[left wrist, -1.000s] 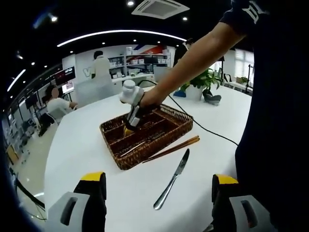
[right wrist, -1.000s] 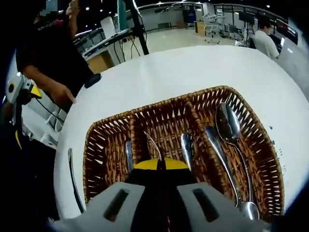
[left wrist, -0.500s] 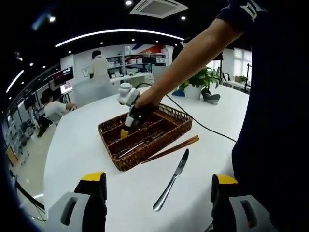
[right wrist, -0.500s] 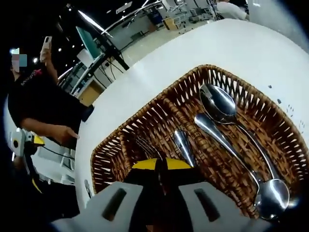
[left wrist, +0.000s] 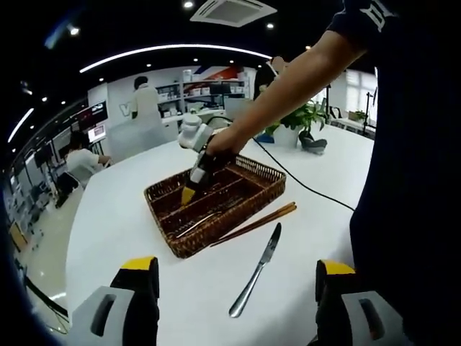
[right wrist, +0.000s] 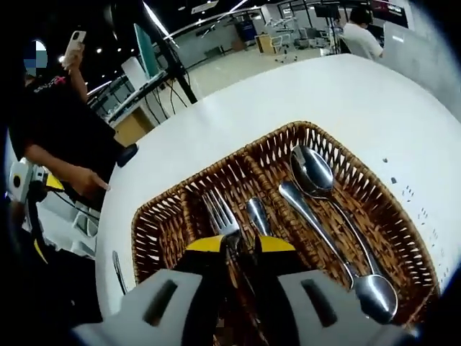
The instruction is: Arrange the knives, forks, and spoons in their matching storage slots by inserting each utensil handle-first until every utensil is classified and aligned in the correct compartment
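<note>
A brown wicker basket (right wrist: 360,180) (left wrist: 266,189) with long slots stands on the white table. My right gripper (right wrist: 242,246) (left wrist: 189,193) hovers low over it, jaws a little apart. A fork (right wrist: 218,210) lies flat in a left slot, with its neck between the jaws. The rightmost slot holds two spoons (right wrist: 317,176) laid head to tail, and a steel handle (right wrist: 256,215) lies in the slot beside the fork. A knife (left wrist: 258,270) (right wrist: 117,270) lies on the table in front of the basket. My left gripper (left wrist: 236,270) stays open near the table's front edge, short of the knife.
A pair of wooden chopsticks (left wrist: 256,222) lies against the basket's near side. A black cable (left wrist: 306,189) runs across the table toward a potted plant (left wrist: 297,128). The person's arm (left wrist: 288,94) reaches over the basket. Other people stand beyond the table.
The right gripper's jaws have parted slightly. The fork, seen edge-on before, now lies flat with its tines showing in the slot. The left gripper has kept its place.
</note>
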